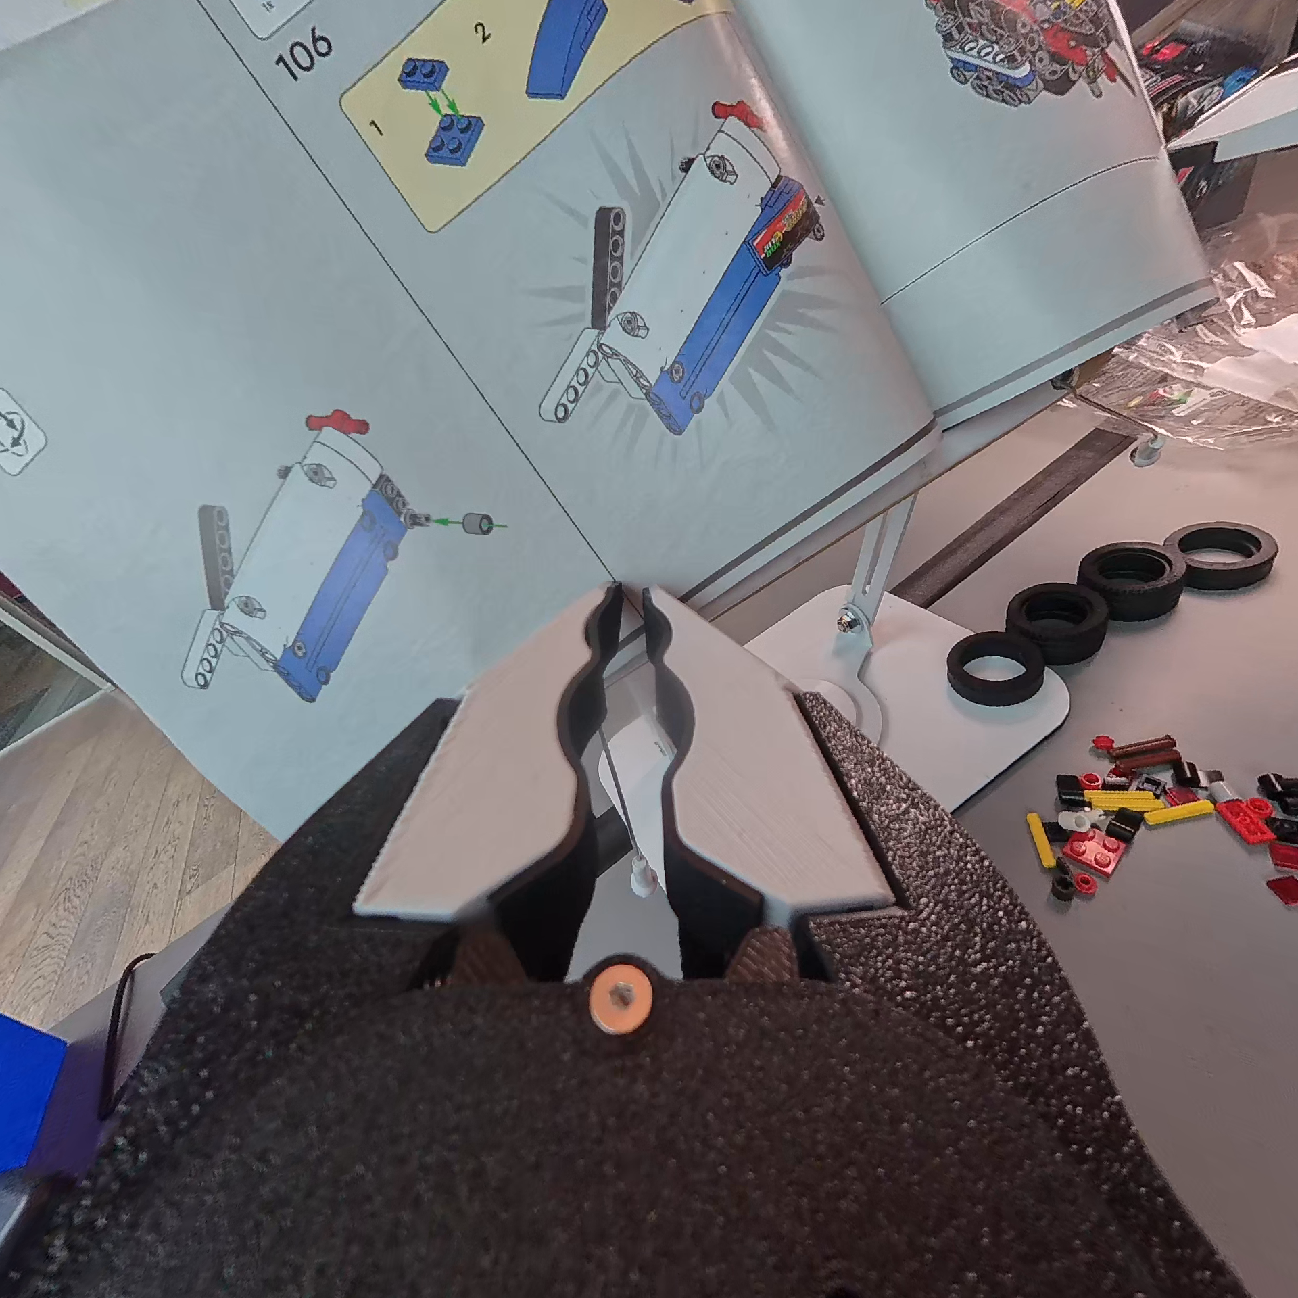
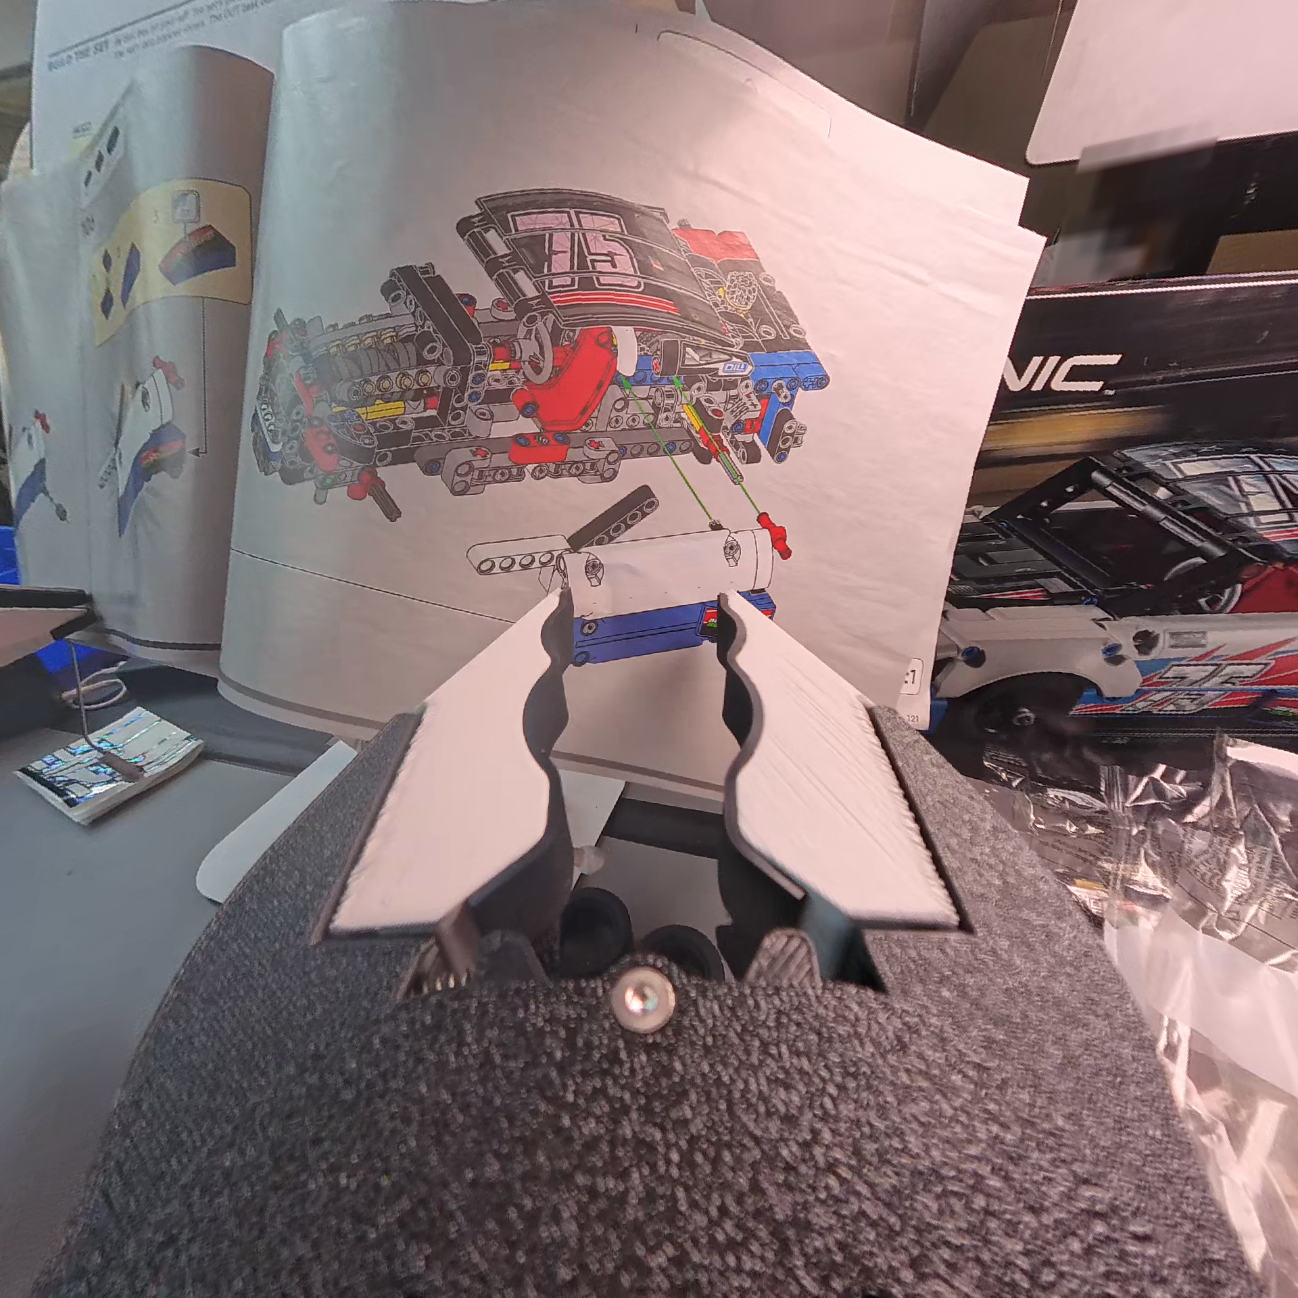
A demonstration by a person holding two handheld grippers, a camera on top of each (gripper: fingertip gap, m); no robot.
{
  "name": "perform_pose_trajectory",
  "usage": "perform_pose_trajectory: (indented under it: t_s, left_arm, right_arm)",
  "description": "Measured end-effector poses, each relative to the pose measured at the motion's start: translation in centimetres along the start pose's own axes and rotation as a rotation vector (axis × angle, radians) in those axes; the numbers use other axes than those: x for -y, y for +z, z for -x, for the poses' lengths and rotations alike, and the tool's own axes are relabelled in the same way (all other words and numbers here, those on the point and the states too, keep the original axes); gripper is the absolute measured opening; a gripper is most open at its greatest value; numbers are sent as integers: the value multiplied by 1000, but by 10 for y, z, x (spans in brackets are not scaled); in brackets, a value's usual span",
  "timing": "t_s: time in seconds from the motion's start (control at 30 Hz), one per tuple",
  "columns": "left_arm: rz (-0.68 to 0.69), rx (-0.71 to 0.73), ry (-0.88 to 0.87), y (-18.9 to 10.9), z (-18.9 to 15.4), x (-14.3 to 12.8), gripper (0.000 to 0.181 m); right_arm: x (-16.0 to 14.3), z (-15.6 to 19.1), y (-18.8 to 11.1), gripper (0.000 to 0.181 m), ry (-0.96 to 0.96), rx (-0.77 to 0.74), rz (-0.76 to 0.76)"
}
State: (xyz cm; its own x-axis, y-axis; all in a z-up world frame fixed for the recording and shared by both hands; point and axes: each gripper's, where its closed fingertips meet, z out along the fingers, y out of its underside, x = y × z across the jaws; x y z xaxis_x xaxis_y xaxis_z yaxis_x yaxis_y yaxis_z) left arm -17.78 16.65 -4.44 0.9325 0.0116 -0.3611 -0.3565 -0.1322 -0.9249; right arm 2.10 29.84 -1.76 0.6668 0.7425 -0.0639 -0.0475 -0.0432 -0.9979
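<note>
Four black tyres (image 1: 1110, 610) in a row on the desk (image 1: 1159, 1018), beside the white stand base (image 1: 913, 716). One loose heap of small red, yellow and black bricks (image 1: 1180, 808) nearer the desk edge.

One open instruction booklet (image 1: 421, 351) propped on the stand.

Left gripper (image 1: 630, 588): tips nearly together at the booklet's lower edge; whether it pinches the page, cannot tell.

Right gripper (image 2: 640, 597): jaws apart, empty, facing the booklet page.

One printed box (image 2: 1138, 534) and crinkled clear bags (image 2: 1159, 808) at right.

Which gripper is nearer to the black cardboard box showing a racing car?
Right. The right gripper faces the instruction booklet, the black cardboard box close on its right; the left gripper sits at the booklet's opposite page.
</note>
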Motion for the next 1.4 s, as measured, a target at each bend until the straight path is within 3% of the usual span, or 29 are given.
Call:
perform_pose_trajectory:
  t_s: [0.73, 0.93, 1.07, 1.17, 1.23, 1.4]
  left_arm:
    - [2, 4, 10, 0, 0, 0, 5]
    - [-2, 4, 1, 0, 0, 0, 5]
    - [-8, 9, -6, 1, 0, 1, 5]
    - [-10, 11, -16, 1, 0, 1, 5]
    - [-7, 9, -19, 0, 0, 1, 5]
    - [10, 4, -47, -5, 2, 0, 17]
  right_arm:
    - [4, 5, -7, 40, 4, 24, -21]
    - [19, 39, -19, 40, -37, 91, -71]
    - [26, 102, -22, 33, -162, 238, -82]
    - [17, 144, -12, 31, -310, 300, -7]
    - [5, 146, 4, 31, -398, 242, 75]
    - [-5, 118, 24, 30, -391, 140, 148]
